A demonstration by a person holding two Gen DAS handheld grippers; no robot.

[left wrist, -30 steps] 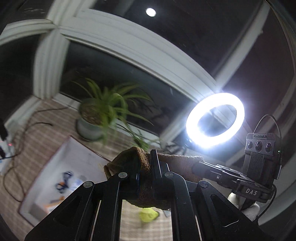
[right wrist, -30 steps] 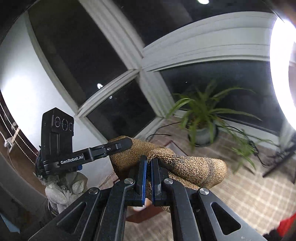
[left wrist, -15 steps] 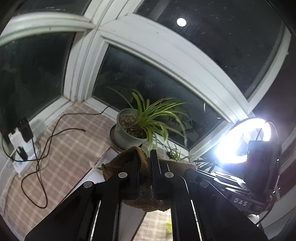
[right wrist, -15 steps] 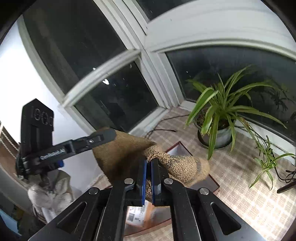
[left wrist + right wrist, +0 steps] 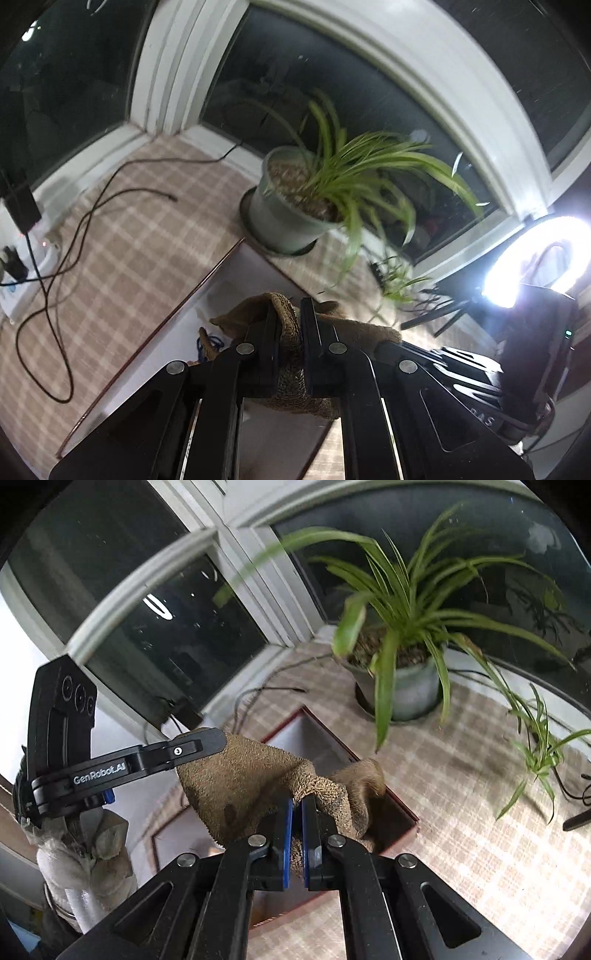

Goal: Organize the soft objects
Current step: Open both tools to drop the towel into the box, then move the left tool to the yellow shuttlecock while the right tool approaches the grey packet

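A brown terry towel (image 5: 251, 775) hangs in the air between both grippers, above a brown-rimmed box (image 5: 399, 812). My right gripper (image 5: 297, 805) is shut on one edge of the towel. My left gripper (image 5: 288, 325) is shut on another edge of the same towel (image 5: 291, 369). In the right wrist view the left gripper (image 5: 207, 744) shows at the left, pinching the towel's far corner. In the left wrist view the right gripper (image 5: 391, 345) reaches in from the right and meets the towel. The box (image 5: 207, 280) has a pale inside.
A potted spider plant (image 5: 402, 679) stands on the plaid-covered surface (image 5: 461, 812) beyond the box, by dark windows. It shows in the left wrist view too (image 5: 291, 206). Black cables (image 5: 74, 229) trail at the left. A lit ring light (image 5: 532, 258) stands at the right.
Both grippers have tilted downward with the towel held between them. The box and the plaid surface now fill more of both views, and the plant looks closer.
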